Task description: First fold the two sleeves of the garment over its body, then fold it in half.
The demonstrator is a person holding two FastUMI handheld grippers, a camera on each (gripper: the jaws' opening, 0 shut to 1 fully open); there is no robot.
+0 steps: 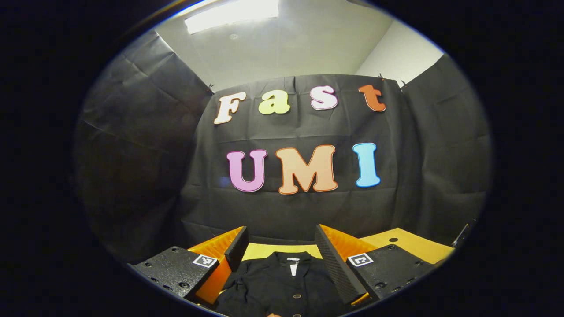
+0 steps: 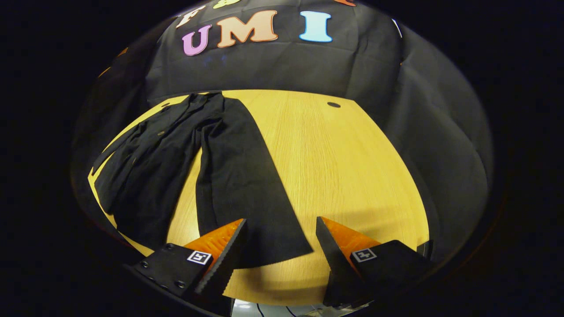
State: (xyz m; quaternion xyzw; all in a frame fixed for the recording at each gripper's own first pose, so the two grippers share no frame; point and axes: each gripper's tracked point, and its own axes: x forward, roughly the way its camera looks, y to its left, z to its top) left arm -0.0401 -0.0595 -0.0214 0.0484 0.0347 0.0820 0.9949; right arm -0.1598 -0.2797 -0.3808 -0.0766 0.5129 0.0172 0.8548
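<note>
Table (image 2: 352, 176) carries the dark garment (image 2: 167, 163) spread flat, one sleeve (image 2: 246, 189) splayed out ready for folding. Right gripper (image 2: 280, 246) hangs over the cuff, jaws apart; left gripper (image 1: 280, 255) gapes above the collar (image 1: 293, 259).

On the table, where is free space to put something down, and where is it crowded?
Free: the bare table between the spread sleeve and the black cloth wall. Crowded: the other side, where the garment lies to the table's edge.

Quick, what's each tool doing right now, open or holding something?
Left tool: open, holding nothing, above the garment.
Right tool: open, holding nothing, over the sleeve.
</note>
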